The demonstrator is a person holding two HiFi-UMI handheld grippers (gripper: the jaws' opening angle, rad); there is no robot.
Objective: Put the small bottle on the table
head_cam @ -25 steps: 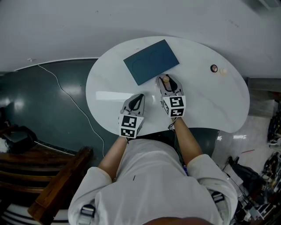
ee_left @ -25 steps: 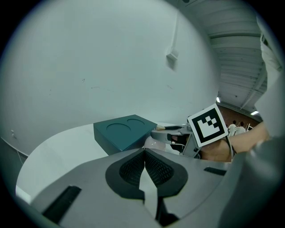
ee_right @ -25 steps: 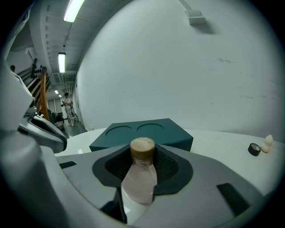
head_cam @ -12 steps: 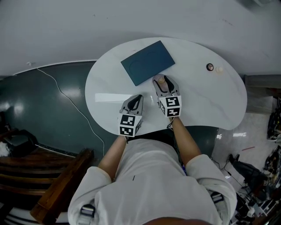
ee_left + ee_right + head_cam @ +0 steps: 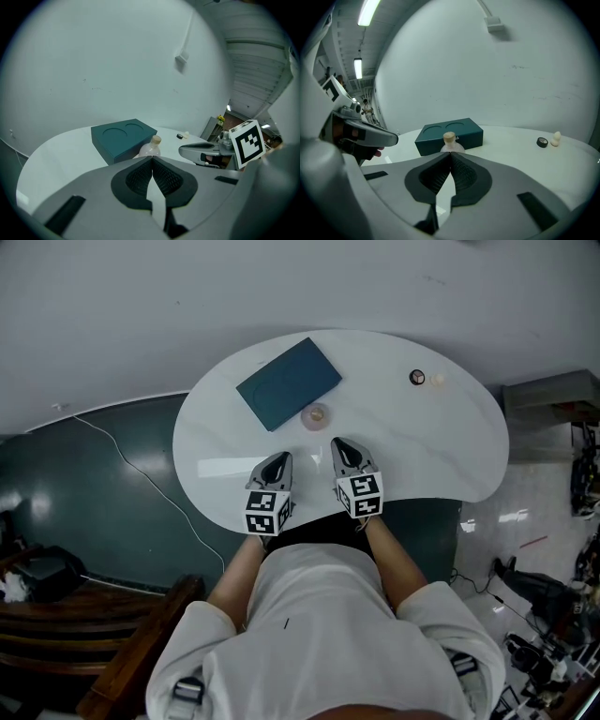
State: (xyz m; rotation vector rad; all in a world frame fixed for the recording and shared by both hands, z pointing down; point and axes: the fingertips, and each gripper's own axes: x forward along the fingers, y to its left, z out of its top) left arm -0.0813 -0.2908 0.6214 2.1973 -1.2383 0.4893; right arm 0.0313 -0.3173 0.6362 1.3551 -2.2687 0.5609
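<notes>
- The small clear corked bottle [image 5: 316, 415] stands free on the white oval bench [image 5: 441, 446].
- The right gripper [image 5: 339, 444] has jaws just closed, empty; the left gripper [image 5: 280, 459] has jaws clenched, empty.

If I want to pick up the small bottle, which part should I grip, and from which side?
Probably the round body of the small bottle, below its narrow corked neck, approached from the person's side: it stands upright, and the teal box stands close behind.

One white table [image 5: 450, 456] carries one teal box [image 5: 288, 382] with two round recesses, one small bottle [image 5: 315, 415], one small black round object [image 5: 417, 378] and one small cream object [image 5: 437, 380]. Two grippers: left gripper [image 5: 280, 458], right gripper [image 5: 338, 443].
</notes>
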